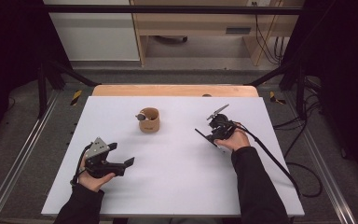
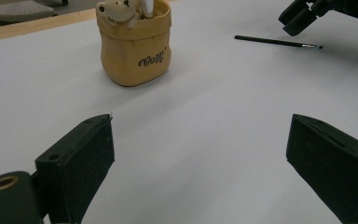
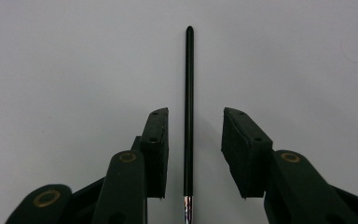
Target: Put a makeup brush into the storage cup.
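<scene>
A thin black paintbrush (image 3: 189, 70) lies flat on the white table (image 1: 177, 186), handle end pointing away from my right gripper (image 3: 196, 116). Its jaws stand a little apart on either side of the handle, and neither pad touches it. In the high view the right gripper (image 1: 212, 136) is tipped down over the brush (image 1: 199, 132), right of centre. A tan pouch (image 1: 149, 120) with a small bear figure at its rim stands upright in the middle. My left gripper (image 1: 122, 154) rests at the near left, wide open with nothing between its jaws, facing the pouch (image 2: 135, 46) and the brush (image 2: 279, 42).
The white sheet lies on a wooden tabletop whose bare strip (image 1: 175, 90) shows at the far edge. Black frame posts stand at both far corners. The right gripper's cable (image 1: 279, 163) trails off the table's right side.
</scene>
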{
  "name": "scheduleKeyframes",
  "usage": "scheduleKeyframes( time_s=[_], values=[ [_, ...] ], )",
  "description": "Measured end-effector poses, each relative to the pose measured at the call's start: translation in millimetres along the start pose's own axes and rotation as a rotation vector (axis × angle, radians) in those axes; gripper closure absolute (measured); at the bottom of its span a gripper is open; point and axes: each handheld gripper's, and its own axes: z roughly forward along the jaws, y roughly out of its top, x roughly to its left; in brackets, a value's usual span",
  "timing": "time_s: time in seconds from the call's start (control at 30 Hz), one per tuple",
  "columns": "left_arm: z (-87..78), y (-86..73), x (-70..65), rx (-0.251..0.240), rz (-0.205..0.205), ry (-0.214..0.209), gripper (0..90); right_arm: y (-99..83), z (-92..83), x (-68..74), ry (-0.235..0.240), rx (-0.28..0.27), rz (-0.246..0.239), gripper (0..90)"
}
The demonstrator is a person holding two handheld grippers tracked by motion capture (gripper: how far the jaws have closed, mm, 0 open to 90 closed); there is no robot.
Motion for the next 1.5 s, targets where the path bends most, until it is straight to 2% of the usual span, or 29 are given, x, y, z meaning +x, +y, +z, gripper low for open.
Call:
scheduleKeyframes(
  time_s=[0.13, 0.27, 0.63, 1.0, 1.5],
  values=[
    [0.1, 0.1, 0.3, 0.003, 0.004, -0.001, 6.2, -0.2, 5.1, 1.7, 0.008, 0.043, 0.007, 63.7],
    [0.5, 0.1, -0.1, 0.006, 0.010, -0.003, 5.5, -1.4, 9.8, 1.0, 0.007, 0.057, -0.015, 66.7],
    [1.2, 0.1, -0.6, 0.013, 0.015, -0.007, 4.9, -2.4, 17.7, 1.7, 0.029, 0.109, -0.009, 75.9],
    [1.0, 0.3, -1.0, 0.013, 0.014, -0.005, 5.1, -2.1, 18.6, -0.2, 0.046, 0.117, 0.016, 84.9],
    [1.1, 0.4, -0.8, 0.015, 0.015, -0.004, 5.3, -2.6, 15.8, 1.1, 0.050, 0.104, 0.024, 85.8]
  ],
)
